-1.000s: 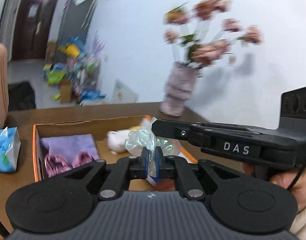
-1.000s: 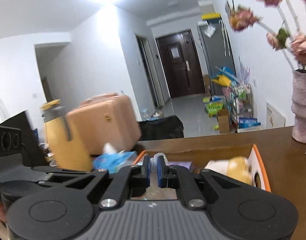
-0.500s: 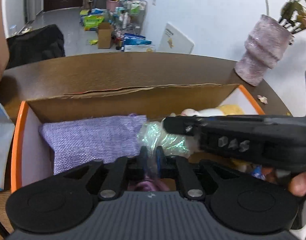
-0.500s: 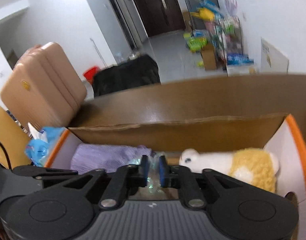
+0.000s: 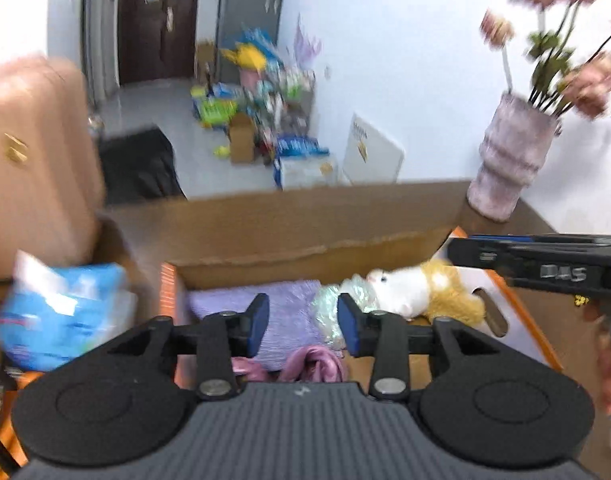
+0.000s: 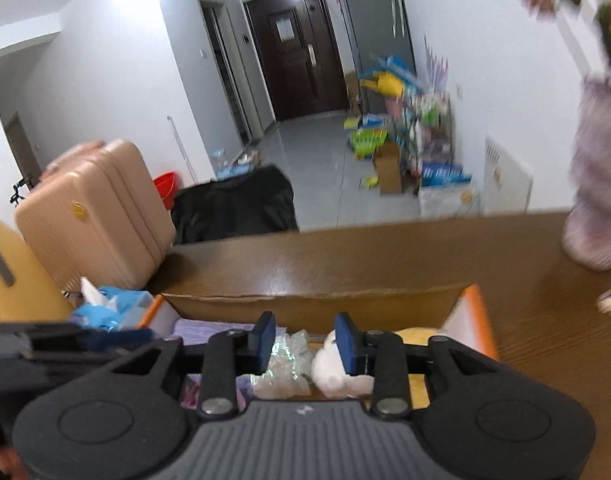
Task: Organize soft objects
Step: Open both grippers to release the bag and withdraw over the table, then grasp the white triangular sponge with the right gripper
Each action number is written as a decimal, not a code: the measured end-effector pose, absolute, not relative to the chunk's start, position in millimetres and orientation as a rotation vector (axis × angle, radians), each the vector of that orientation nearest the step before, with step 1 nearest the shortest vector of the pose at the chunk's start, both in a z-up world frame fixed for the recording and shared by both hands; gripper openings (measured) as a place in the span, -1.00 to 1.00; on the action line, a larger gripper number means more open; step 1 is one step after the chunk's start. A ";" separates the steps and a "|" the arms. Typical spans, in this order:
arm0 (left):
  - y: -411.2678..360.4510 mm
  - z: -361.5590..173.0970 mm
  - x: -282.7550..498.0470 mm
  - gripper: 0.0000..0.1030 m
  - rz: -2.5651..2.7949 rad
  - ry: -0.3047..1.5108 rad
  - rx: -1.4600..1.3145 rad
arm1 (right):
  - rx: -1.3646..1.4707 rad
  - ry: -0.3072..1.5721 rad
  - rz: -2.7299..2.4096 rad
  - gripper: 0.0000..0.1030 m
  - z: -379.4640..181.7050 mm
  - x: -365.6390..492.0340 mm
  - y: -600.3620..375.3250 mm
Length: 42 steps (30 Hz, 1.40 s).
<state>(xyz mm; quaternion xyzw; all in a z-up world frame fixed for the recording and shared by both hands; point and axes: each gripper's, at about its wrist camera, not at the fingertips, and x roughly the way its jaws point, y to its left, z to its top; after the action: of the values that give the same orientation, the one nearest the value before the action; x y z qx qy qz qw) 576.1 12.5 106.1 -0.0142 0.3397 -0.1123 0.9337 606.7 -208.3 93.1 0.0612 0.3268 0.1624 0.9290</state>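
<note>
An orange-edged cardboard box stands on the brown table. In it lie a folded purple cloth, an iridescent crinkly plastic bag, a white and yellow plush toy and a pink satin item. My left gripper is open and empty just above the box. My right gripper is open and empty over the bag and the plush. The right gripper's body shows at the right in the left wrist view.
A blue tissue pack lies left of the box; it also shows in the right wrist view. A purple vase of pink flowers stands at the table's far right. A tan suitcase stands beyond the table's left edge.
Both grippers carried the iridescent bag down into the box, opened and let it go. Both have since drawn back and tilted up.
</note>
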 end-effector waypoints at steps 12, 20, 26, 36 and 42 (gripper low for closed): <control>43.5 173.1 386.3 0.50 -0.135 0.437 0.006 | -0.035 0.420 0.309 0.12 180.0 406.9 -248.6; 41.5 110.7 240.4 0.72 -0.225 0.351 -0.074 | -0.021 0.231 0.377 0.51 136.0 251.1 -251.1; 37.3 50.8 170.4 0.84 -0.246 0.411 -0.032 | 0.041 0.258 0.387 0.54 67.1 177.5 -250.2; 38.3 31.7 173.4 0.84 -0.277 0.476 -0.042 | 0.079 0.385 0.413 0.53 22.0 142.2 -256.5; 37.7 21.5 194.1 0.84 -0.282 0.505 -0.050 | 0.100 0.412 0.420 0.52 17.5 165.9 -262.7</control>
<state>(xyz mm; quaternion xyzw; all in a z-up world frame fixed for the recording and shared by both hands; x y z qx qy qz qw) 194.1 37.7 21.5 -0.0249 0.2489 -0.1390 0.9582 165.9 -262.7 17.5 0.0493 0.2032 0.2067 0.9558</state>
